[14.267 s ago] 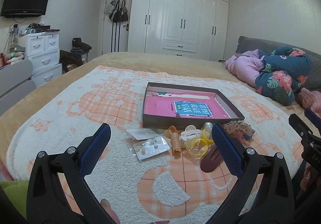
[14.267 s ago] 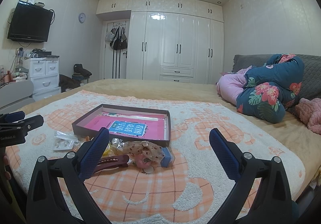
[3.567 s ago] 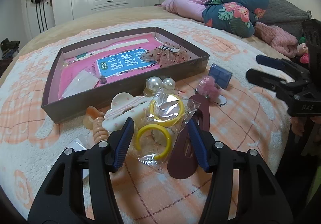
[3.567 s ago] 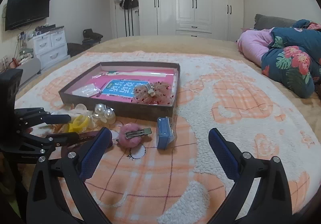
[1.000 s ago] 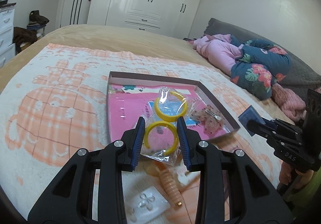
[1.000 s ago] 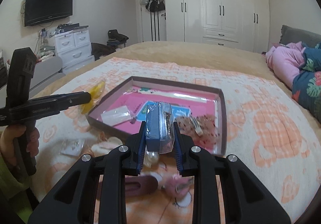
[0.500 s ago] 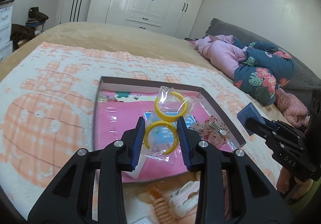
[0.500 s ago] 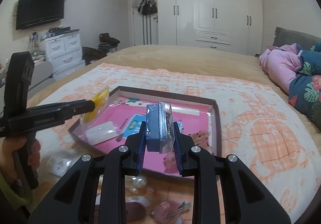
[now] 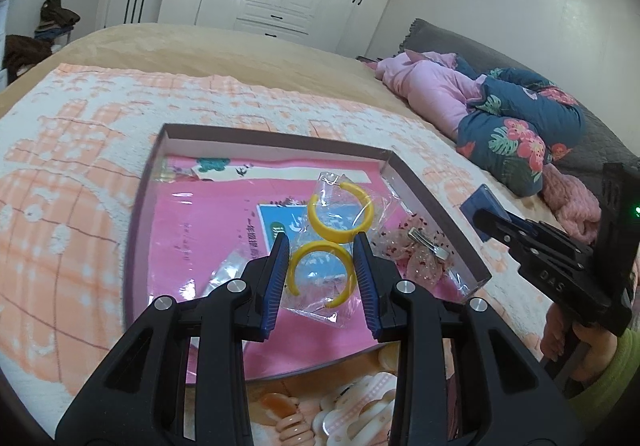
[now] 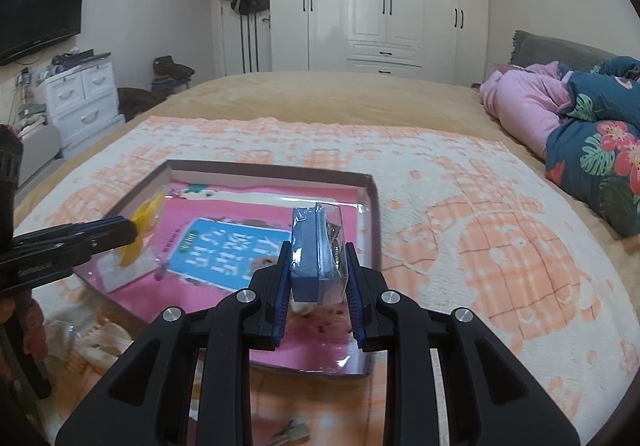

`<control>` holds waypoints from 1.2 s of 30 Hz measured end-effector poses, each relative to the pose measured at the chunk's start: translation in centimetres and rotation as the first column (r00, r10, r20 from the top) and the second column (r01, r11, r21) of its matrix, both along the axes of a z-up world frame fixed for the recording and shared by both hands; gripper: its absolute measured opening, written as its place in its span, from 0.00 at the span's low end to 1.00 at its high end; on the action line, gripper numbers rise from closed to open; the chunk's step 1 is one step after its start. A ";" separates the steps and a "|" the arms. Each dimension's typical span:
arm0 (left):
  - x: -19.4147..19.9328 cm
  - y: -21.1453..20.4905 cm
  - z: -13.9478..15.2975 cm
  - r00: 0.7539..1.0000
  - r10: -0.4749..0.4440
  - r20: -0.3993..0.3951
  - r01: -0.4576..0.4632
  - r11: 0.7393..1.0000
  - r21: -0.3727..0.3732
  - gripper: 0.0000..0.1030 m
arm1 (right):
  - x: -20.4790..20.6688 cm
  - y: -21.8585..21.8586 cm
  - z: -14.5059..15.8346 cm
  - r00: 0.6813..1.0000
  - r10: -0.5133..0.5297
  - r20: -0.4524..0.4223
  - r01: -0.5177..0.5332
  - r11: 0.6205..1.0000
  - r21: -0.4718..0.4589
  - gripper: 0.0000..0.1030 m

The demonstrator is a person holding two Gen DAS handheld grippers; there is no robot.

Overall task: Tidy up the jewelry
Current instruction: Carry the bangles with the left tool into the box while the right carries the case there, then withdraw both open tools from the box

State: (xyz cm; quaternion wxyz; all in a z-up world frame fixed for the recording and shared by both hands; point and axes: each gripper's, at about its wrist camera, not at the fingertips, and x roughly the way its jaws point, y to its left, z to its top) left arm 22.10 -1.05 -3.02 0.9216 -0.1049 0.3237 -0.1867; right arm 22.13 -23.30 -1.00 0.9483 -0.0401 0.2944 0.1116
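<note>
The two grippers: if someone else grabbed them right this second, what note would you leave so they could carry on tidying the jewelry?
Left gripper: shut on the bag of yellow hoops, held over the tray.
Right gripper: shut on the blue box, over the tray's near right part.
In the tray: a sparkly bow clip and a small clear packet.
Outside it, on the blanket at the near edge: a cream claw clip and an orange spiral tie.
Left to do: release both held items into the tray, then fetch the rest.
</note>
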 end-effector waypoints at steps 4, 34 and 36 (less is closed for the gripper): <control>0.2 -0.6 -0.5 1.000 -0.022 -0.013 0.022 1.000 0.005 0.25 | 0.9 -0.2 -0.8 0.999 -0.015 -0.029 0.015 1.000 -0.006 0.23; -1.2 -0.5 0.4 1.000 -0.026 -0.003 0.026 1.000 -0.006 0.40 | -2.3 -0.5 -0.1 0.999 -0.026 0.029 0.024 0.998 0.052 0.70; -1.7 -0.4 0.9 1.000 -0.023 0.004 0.023 1.000 -0.010 0.45 | -2.9 -0.6 0.3 0.999 -0.022 0.047 0.020 0.998 0.056 0.71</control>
